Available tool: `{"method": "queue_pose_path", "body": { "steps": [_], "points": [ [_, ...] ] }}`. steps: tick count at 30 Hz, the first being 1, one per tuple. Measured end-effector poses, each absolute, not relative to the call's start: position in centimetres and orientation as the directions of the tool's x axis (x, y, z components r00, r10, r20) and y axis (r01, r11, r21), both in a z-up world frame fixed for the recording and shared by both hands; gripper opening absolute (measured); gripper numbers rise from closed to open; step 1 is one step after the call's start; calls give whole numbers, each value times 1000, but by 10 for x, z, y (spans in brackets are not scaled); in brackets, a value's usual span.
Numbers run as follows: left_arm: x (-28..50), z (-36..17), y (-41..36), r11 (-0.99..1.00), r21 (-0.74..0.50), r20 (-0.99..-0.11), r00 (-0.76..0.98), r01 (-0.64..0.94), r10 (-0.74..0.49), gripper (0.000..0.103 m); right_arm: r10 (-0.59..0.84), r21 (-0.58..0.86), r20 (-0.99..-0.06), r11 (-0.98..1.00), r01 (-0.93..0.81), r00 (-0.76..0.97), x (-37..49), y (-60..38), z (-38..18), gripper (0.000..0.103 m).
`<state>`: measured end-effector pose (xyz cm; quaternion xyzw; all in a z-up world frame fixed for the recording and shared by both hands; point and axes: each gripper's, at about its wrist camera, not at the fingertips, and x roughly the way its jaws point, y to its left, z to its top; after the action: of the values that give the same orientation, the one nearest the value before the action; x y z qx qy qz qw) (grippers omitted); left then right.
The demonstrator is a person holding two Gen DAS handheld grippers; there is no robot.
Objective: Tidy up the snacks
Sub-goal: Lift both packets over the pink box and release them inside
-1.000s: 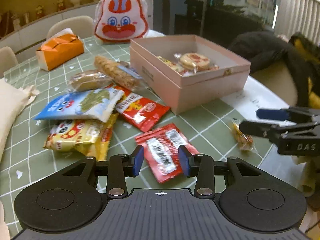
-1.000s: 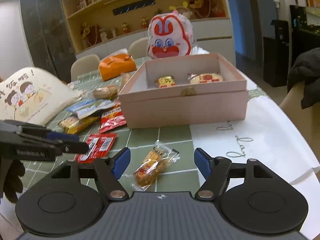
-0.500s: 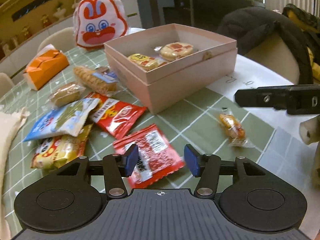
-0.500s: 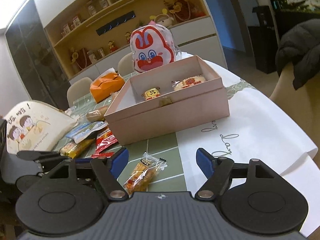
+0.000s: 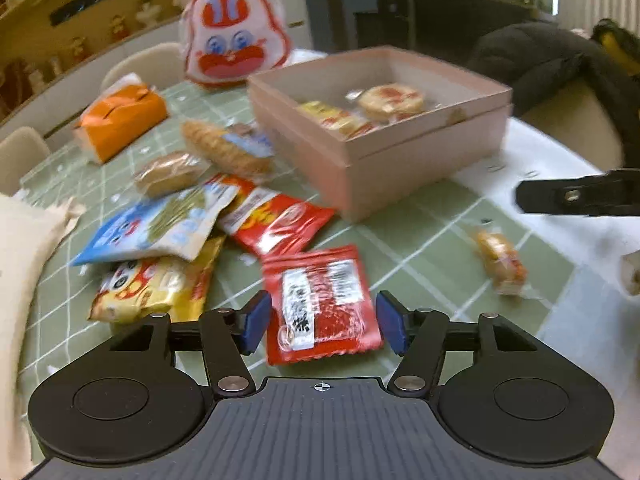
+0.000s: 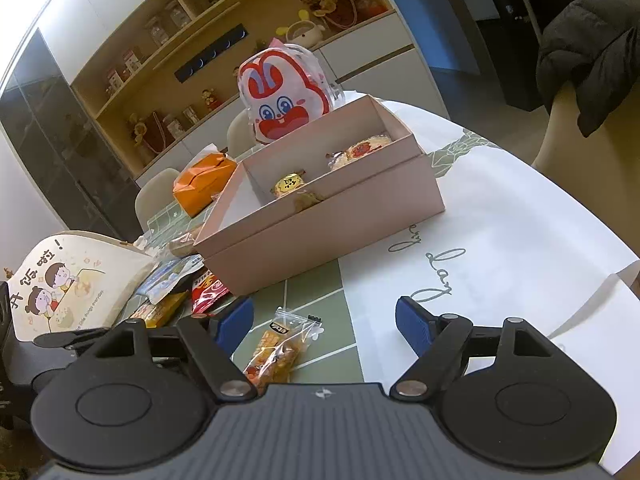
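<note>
My left gripper (image 5: 320, 322) is open, its blue pads either side of a red snack packet (image 5: 320, 304) lying flat on the green checked table. My right gripper (image 6: 324, 326) is open and empty above a clear-wrapped orange snack (image 6: 276, 350), which also shows in the left wrist view (image 5: 500, 260). An open pink box (image 5: 400, 152) holds a round red-and-white cake (image 5: 390, 98) and yellow packets (image 5: 332, 114); the box also shows in the right wrist view (image 6: 328, 216). More packets lie left of it: red (image 5: 276, 220), blue-white (image 5: 160, 224), yellow (image 5: 148, 288).
A rabbit-face bag (image 5: 234, 46) stands behind the box. An orange tissue box (image 5: 120, 124), a wrapped bun (image 5: 168, 172) and a long biscuit pack (image 5: 228, 148) lie at the back left. A cream cloth bag (image 6: 68, 284) lies at the table's left. A white cloth (image 6: 500, 232) covers the right side.
My left gripper has opened wider and come down closer over the red packet. My right gripper has tilted upward and stays open above the orange snack.
</note>
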<state>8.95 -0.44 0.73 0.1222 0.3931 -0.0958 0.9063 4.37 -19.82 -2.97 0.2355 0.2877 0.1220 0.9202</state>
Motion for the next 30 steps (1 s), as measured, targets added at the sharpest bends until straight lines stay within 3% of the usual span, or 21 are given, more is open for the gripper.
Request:
{"method": "queue_pose_path", "body": {
  "steps": [12, 15, 20, 25, 27, 30],
  "points": [
    [112, 5, 22, 968, 14, -736, 658, 252, -161, 69, 352, 464, -505, 880, -96, 788, 48, -191, -30, 81],
    [105, 5, 24, 962, 5, -730, 659, 275, -184, 67, 345, 386, -529, 912, -142, 775, 45, -179, -25, 81],
    [72, 5, 22, 933, -10, -714, 651, 359, -258, 66, 274, 111, -535, 960, -255, 799, 21, -147, -13, 84],
    [44, 6, 21, 913, -47, -696, 643, 404, -320, 64, 343, 183, -597, 938, -294, 725, 36, -135, -10, 83],
    [37, 7, 23, 909, -60, -696, 636, 413, -335, 64, 320, 174, -619, 946, -272, 717, 44, -128, -12, 79],
    [28, 7, 27, 902, -84, -697, 621, 424, -357, 63, 264, 101, -646, 960, -262, 716, 49, -113, -19, 61]
  ]
}}
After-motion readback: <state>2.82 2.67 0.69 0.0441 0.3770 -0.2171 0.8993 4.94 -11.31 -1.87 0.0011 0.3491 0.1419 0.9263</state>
